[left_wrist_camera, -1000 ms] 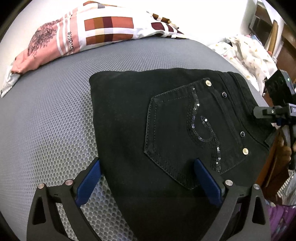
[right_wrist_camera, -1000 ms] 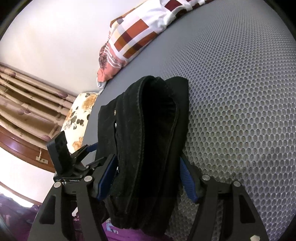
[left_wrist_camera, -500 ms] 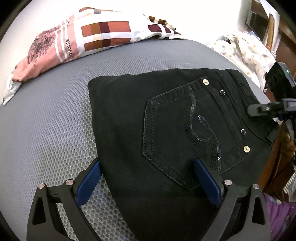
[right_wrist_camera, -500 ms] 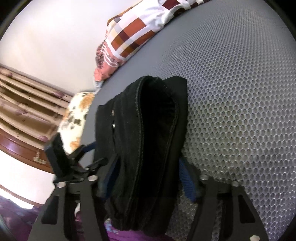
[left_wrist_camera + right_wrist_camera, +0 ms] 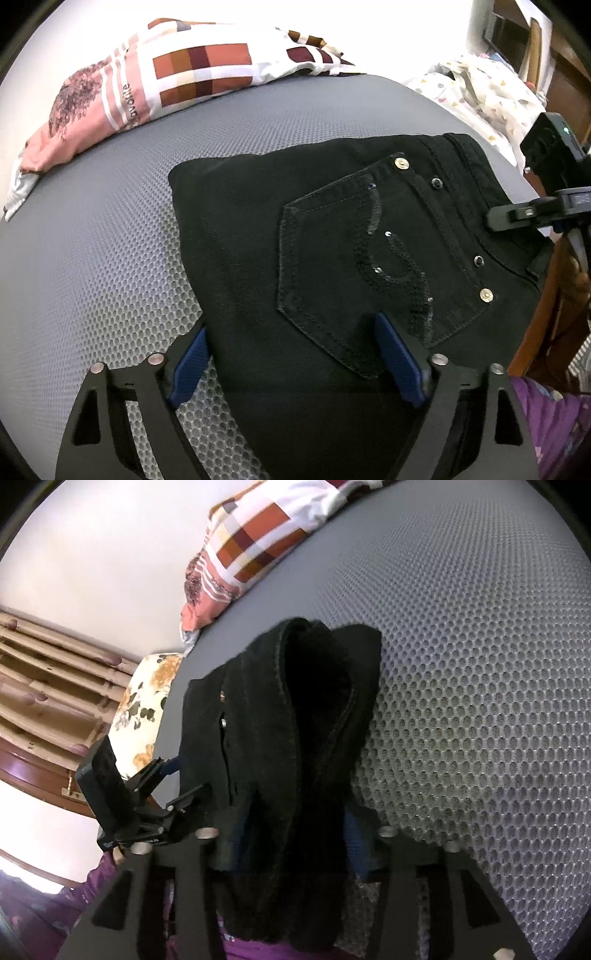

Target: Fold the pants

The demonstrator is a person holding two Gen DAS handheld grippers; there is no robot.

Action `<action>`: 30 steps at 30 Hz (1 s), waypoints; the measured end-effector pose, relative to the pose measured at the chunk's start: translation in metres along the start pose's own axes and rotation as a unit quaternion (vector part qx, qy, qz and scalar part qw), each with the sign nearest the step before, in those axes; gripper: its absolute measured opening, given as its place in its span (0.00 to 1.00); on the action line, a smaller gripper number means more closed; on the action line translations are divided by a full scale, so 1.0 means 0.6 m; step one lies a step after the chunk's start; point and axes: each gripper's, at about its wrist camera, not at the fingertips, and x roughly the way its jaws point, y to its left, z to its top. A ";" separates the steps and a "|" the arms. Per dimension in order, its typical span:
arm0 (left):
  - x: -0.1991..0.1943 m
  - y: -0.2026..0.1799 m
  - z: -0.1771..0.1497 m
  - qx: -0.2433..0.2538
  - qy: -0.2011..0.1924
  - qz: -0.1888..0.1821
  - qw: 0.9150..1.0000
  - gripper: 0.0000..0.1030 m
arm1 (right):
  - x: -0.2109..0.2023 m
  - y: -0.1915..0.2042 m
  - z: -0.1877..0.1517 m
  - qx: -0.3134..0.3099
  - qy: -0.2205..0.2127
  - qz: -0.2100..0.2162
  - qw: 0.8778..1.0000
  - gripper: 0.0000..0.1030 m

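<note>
Black pants [image 5: 332, 229] folded into a thick stack on the grey bed [image 5: 92, 240], close to its near edge, long axis running from the plain fold out to the waistband end. Left claw [image 5: 291, 363] straddling the near long edge, wide and closing, pads not yet pressing the cloth. Right claw [image 5: 295, 843] set around the waistband end with the layered edge between the pads [image 5: 356, 847], opening slightly, so probably letting go; nearer that end, judging by the views.

Grey honeycomb-mesh bed [image 5: 110, 258], broad and flat. Folded black pants [image 5: 295, 240] lying on its near edge, back pocket up. Beyond the pants, against the wall, a checked pink-and-brown pillow [image 5: 177, 74]. Past the pants' waistband, white patterned bedding [image 5: 491, 92].
</note>
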 end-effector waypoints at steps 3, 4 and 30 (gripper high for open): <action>0.005 0.007 0.002 -0.010 0.005 -0.011 1.000 0.88 | 0.011 0.014 0.008 -0.010 0.000 0.010 1.000 0.64; 0.008 0.009 0.004 -0.015 0.007 -0.016 1.000 0.88 | 0.015 0.019 0.010 -0.016 -0.001 0.005 1.000 0.65; -0.016 0.079 0.009 -0.075 0.001 -0.079 0.994 0.55 | -0.009 0.000 -0.010 -0.022 -0.011 0.016 1.000 0.35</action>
